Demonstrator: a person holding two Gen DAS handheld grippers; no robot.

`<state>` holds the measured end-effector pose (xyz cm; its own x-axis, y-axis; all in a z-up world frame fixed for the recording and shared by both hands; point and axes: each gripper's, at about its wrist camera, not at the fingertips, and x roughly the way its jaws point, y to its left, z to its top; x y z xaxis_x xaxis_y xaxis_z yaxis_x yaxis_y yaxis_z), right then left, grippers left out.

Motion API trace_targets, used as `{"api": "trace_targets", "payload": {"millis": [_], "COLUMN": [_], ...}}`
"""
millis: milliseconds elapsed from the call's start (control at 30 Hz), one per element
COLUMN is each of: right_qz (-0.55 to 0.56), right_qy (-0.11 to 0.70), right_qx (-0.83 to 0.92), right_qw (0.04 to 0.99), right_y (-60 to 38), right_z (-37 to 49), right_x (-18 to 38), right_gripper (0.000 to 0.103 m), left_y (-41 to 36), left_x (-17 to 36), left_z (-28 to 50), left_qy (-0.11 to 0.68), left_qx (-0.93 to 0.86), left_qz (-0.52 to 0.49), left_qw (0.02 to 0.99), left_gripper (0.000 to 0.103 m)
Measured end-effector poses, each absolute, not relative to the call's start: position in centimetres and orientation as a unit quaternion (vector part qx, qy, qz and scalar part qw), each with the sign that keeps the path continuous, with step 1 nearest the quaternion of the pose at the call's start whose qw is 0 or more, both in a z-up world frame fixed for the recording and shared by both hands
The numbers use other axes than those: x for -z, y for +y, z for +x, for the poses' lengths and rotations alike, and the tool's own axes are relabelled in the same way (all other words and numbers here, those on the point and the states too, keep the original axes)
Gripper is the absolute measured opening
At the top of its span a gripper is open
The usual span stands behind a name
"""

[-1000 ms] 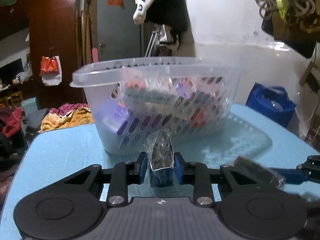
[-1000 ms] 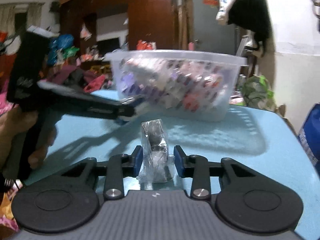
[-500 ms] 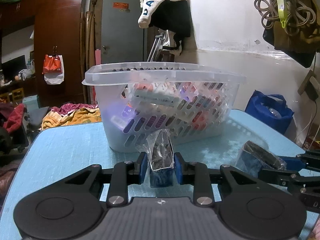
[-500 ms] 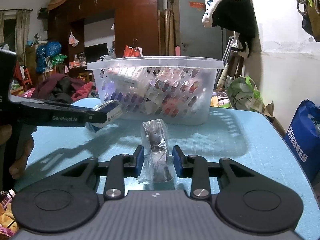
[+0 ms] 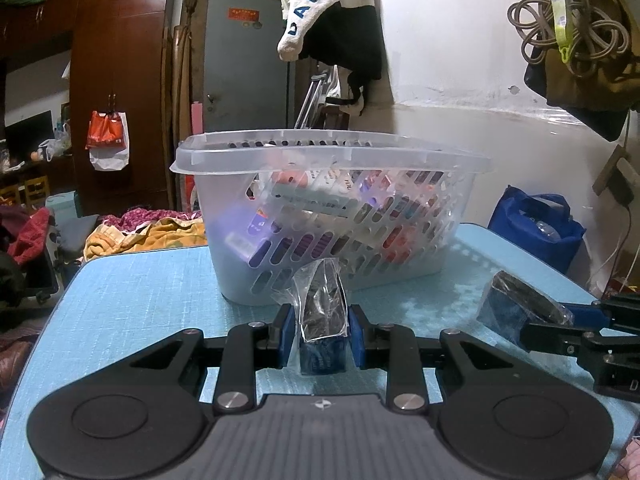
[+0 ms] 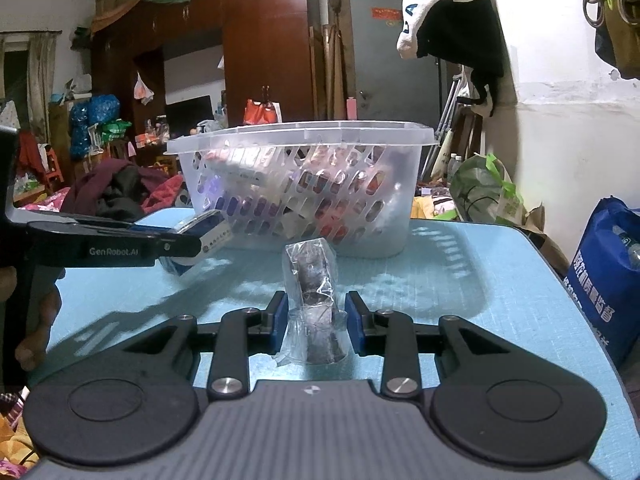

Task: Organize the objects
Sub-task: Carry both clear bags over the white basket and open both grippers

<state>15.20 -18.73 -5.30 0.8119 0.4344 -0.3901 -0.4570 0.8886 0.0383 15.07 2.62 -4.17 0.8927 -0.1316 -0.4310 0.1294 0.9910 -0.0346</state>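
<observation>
A clear slotted basket point(image 5: 332, 216) stands on the light-blue worktop point(image 5: 132, 300), already packed with small boxes and packets that show through its slots. It sits straight ahead of both grippers, with bare worktop between. Behind it are a dark wooden wardrobe point(image 5: 120, 80), a grey door point(image 5: 244, 64) and a white-and-black garment point(image 5: 340, 12) hanging on the wall. A blue bag point(image 5: 536, 228) stands off the worktop's right edge, and heaped clothes point(image 5: 140, 232) lie beyond its left edge.

The left gripper point(image 5: 323, 336) is closed narrowly on a dark blue box in clear wrap point(image 5: 322, 320), held upright between its blue pads, just short of the basket's near wall. The right gripper point(image 6: 316, 326) likewise clamps a dark item in clear wrap point(image 6: 314, 292), standing upright between its pads. In the left wrist view the right gripper's load shows low on the right, above the worktop and well apart from the basket. A hand point(image 6: 38, 320) grips the left gripper's handle.
</observation>
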Motion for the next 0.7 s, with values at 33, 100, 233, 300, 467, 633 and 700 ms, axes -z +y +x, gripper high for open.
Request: {"api": "trace_targets", "payload": {"millis": [33,100,233,300,467,633,700], "right_qz": [-0.028,-0.022,-0.003,-0.006,-0.003,-0.02,-0.036], "right_qy": [0.197,0.193,0.151,0.126,0.08,0.09,0.098], "right_qx": [-0.234,-0.235,-0.241,-0.241,-0.247,-0.242,-0.235], "right_qw": [0.952,0.952,0.959,0.962,0.966,0.966,0.966], "right_y": [-18.8,-19.0,-19.6,-19.5,-18.5,-15.5,-14.4], "right_z": [15.2,15.2,14.1,13.6,16.0,22.1,24.0], "right_x": [5.3,5.1,3.3,1.7,-3.7,-7.3,-7.6], "right_gripper": [0.035,0.035,0.034,0.034,0.034,0.035,0.04], "left_y": [2.7,2.8,3.2,3.7,4.2,2.9,2.7], "left_x": [4.1,4.1,3.2,2.2,-2.9,-8.0,-9.1], "left_z": [15.0,14.8,14.1,13.7,13.3,17.4,20.3], "left_qy": [0.221,0.219,0.209,0.2,0.156,0.141,0.149], "left_qx": [0.067,0.07,0.073,0.086,0.105,0.079,0.067], "left_qz": [-0.003,-0.007,-0.016,-0.032,-0.045,-0.023,-0.022], "left_qw": [0.973,0.973,0.975,0.975,0.981,0.987,0.986], "left_gripper": [0.032,0.032,0.032,0.032,0.032,0.033,0.034]}}
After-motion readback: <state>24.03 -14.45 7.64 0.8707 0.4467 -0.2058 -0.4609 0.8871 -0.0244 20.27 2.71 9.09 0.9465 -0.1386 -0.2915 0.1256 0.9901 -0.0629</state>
